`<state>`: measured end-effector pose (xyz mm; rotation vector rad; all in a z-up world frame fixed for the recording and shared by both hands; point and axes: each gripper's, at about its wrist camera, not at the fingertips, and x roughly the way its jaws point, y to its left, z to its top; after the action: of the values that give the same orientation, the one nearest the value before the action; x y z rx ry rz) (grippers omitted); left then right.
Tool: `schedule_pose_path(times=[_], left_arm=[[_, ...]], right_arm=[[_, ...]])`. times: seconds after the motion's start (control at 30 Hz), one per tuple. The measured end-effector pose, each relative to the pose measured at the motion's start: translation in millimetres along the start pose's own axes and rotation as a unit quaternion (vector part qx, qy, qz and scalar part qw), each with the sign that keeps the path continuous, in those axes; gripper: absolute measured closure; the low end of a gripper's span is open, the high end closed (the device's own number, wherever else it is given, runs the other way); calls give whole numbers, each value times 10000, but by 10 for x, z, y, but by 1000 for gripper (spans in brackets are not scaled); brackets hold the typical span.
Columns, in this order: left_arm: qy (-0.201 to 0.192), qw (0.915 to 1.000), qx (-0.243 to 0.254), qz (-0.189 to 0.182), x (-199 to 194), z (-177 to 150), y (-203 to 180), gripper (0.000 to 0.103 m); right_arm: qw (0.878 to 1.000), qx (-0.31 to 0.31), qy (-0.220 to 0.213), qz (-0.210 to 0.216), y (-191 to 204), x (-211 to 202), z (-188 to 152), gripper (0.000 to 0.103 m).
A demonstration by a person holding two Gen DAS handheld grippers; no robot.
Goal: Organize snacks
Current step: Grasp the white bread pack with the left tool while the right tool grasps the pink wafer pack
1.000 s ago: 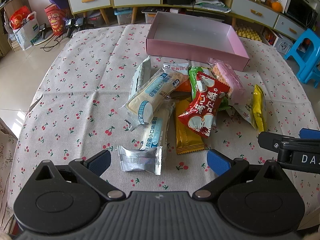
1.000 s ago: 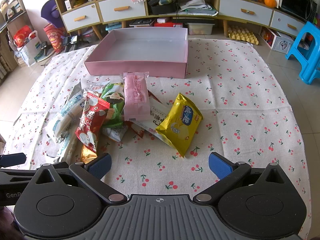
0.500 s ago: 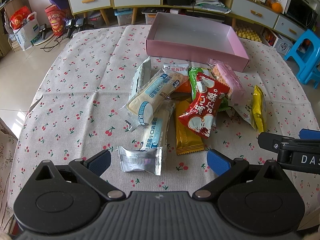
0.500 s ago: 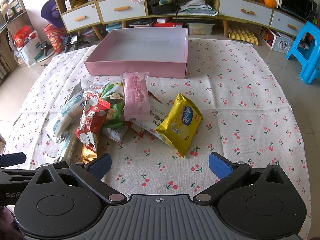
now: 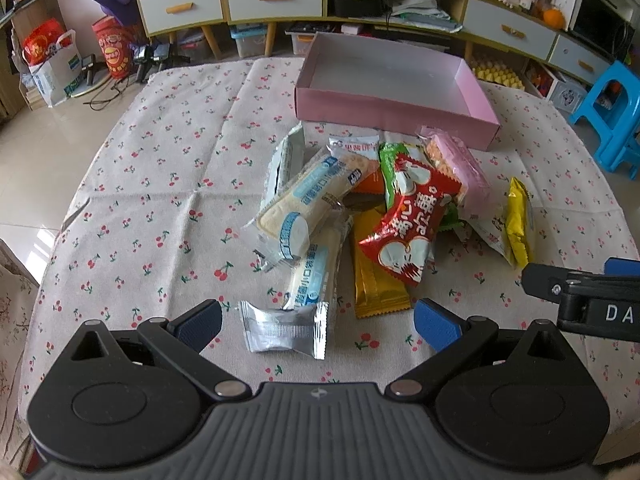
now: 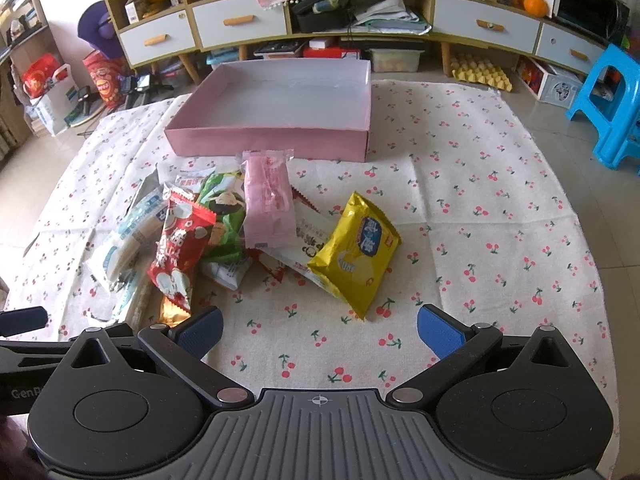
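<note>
A pile of snack packets lies on the cherry-print tablecloth (image 5: pixel 160 200): a silver packet (image 5: pixel 286 330), a white-blue packet (image 5: pixel 308 204), a red packet (image 5: pixel 408 228), a gold bar (image 5: pixel 376 280), a pink packet (image 6: pixel 268 200) and a yellow packet (image 6: pixel 356 254). An empty pink box (image 5: pixel 394 110) stands behind the pile; it also shows in the right wrist view (image 6: pixel 272 142). My left gripper (image 5: pixel 318 322) is open, its fingers either side of the silver packet. My right gripper (image 6: pixel 318 330) is open and empty, just in front of the yellow packet.
Cabinets with drawers (image 6: pixel 240 26) line the far wall, with clutter beneath. A blue stool (image 6: pixel 612 108) stands to the right of the table. Red bags (image 5: pixel 44 56) sit on the floor at left. The right gripper's finger (image 5: pixel 580 296) shows at the left view's right edge.
</note>
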<state>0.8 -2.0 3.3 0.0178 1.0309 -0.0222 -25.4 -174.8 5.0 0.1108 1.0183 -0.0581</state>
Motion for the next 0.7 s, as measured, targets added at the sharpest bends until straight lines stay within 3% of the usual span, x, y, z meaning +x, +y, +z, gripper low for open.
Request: schedule_pose_path(times=[0.1,0.37,0.57,0.7], left_arm=[[-99,9999,11,43,2,22,22,1],[-638,9968,458,161,-77,175,78,1],[-483,9965,658,-176,-7,425,254,1],[-410,9967,682,-149,138,540,331,3]], right_arm=[[10000,47,-26,-72,-14,-9,51,0],[9989,308,168,306,-161,6,301,0],[9955,246,474,777,-199,53,511,0],[9932,213,628,955,-167,135,627,0]])
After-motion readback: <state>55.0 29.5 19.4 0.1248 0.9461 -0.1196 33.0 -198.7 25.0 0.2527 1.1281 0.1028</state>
